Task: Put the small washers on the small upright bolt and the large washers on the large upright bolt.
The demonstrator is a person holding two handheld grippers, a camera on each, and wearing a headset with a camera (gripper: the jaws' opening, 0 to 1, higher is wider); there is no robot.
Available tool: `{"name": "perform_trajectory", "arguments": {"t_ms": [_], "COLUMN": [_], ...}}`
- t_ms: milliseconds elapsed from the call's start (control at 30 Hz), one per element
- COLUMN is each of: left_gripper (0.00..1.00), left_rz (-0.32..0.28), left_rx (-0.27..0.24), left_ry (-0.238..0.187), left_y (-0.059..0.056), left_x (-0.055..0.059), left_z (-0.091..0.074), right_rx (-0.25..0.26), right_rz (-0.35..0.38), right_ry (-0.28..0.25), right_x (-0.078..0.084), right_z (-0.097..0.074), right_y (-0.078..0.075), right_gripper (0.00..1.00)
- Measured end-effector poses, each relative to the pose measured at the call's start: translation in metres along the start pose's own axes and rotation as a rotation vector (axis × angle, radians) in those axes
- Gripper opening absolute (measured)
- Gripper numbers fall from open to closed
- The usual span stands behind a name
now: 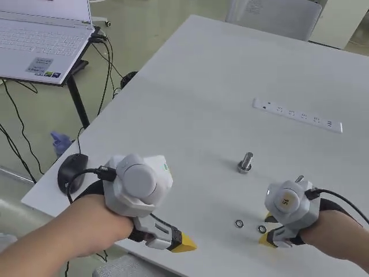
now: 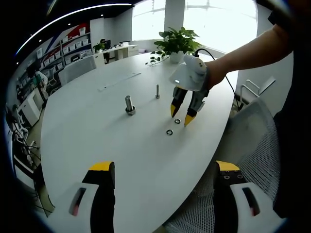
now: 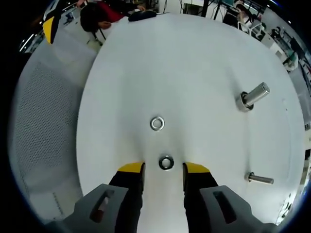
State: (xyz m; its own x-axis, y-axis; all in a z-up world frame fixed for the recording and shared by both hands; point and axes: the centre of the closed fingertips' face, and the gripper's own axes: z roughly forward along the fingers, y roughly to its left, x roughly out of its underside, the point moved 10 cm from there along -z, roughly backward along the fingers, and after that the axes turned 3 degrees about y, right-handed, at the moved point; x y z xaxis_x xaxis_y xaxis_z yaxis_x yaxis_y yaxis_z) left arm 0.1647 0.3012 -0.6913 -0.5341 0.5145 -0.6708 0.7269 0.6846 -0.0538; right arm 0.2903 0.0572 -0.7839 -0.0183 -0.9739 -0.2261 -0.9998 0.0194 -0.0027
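Head view, surroundings: white table (image 1: 202, 86) with a power strip (image 1: 297, 114) lying far back; laptop (image 1: 40, 40) on a stand off the left edge; bare tabletop all round the hardware.
Large bolt (image 1: 246, 163): upright mid-table, silver, wider at the base, shank showing to the top.
Small bolt (image 3: 260, 179): upright, thin, well apart from the large bolt.
Near washer (image 3: 166, 162): flat on the table, just ahead of the right gripper (image 3: 163, 170), in line with the gap between its yellow tips.
Far washer (image 3: 157, 123): flat, near the first, further ahead.
Right gripper: jaws parted a little wider than the near washer, holding nothing; whether the tips touch the table I cannot tell.
Left gripper (image 2: 164, 167): jaws spread wide, empty, at the table's near edge, well apart from both washers.
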Motion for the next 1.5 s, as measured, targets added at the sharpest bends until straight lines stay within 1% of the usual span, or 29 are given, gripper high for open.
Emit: {"name": "perform_trajectory", "arguments": {"t_ms": [33, 133, 267, 433, 567, 633, 800, 1067, 1133, 1233, 1300, 1433, 1500], "left_gripper": [0.83, 0.82, 0.82, 0.82, 0.8, 0.79, 0.78, 0.77, 0.77, 0.77, 0.76, 0.76, 0.76], "left_rz": [-0.001, -0.002, -0.009, -0.011, -0.01, -0.01, -0.012, -0.018, -0.017, -0.02, -0.02, -0.021, -0.02], "left_rx": [0.001, 0.002, -0.003, 0.001, 0.001, 0.002, 0.002, 0.007, 0.005, 0.003, 0.002, 0.001, -0.001], "left_ry": [0.001, 0.002, -0.003, -0.013, -0.006, -0.003, -0.004, 0.006, 0.01, 0.002, 0.006, -0.001, 0.0], "left_y": [0.0, -0.001, 0.0, -0.002, -0.003, -0.004, -0.005, -0.008, -0.008, -0.008, -0.008, -0.008, -0.008], "left_x": [0.0, 0.001, 0.002, 0.001, 0.002, 0.002, 0.002, 0.007, 0.007, 0.008, 0.008, 0.008, 0.008], "left_z": [0.0, 0.0, 0.0, 0.0, 0.0, -0.001, -0.001, -0.002, -0.002, -0.003, -0.004, -0.005, -0.005], "right_rx": [0.0, 0.008, 0.02, 0.025, 0.026, 0.024, 0.019, 0.024, 0.031, 0.035, 0.036, 0.031, 0.037], "right_rz": [-0.001, -0.013, -0.02, -0.005, 0.018, 0.015, 0.036, 0.09, 0.069, 0.06, 0.023, 0.022, 0.025], "right_ry": [0.001, 0.012, 0.017, 0.031, 0.055, 0.065, 0.081, 0.061, 0.066, 0.07, 0.076, 0.073, 0.074], "right_x": [0.0, 0.0, -0.002, -0.004, -0.007, -0.008, -0.009, -0.009, -0.01, -0.01, -0.011, -0.01, -0.01], "right_z": [0.0, 0.0, 0.0, 0.0, 0.0, 0.001, 0.0, 0.001, 0.002, 0.001, 0.002, 0.002, 0.002], "right_y": [0.0, 0.001, 0.003, 0.003, 0.002, 0.002, 0.001, 0.002, 0.003, 0.004, 0.004, 0.004, 0.004], "right_gripper": [0.33, 0.21, 0.15, 0.15, 0.15, 0.15, 0.16, 0.17, 0.17, 0.16, 0.15, 0.15, 0.15]}}
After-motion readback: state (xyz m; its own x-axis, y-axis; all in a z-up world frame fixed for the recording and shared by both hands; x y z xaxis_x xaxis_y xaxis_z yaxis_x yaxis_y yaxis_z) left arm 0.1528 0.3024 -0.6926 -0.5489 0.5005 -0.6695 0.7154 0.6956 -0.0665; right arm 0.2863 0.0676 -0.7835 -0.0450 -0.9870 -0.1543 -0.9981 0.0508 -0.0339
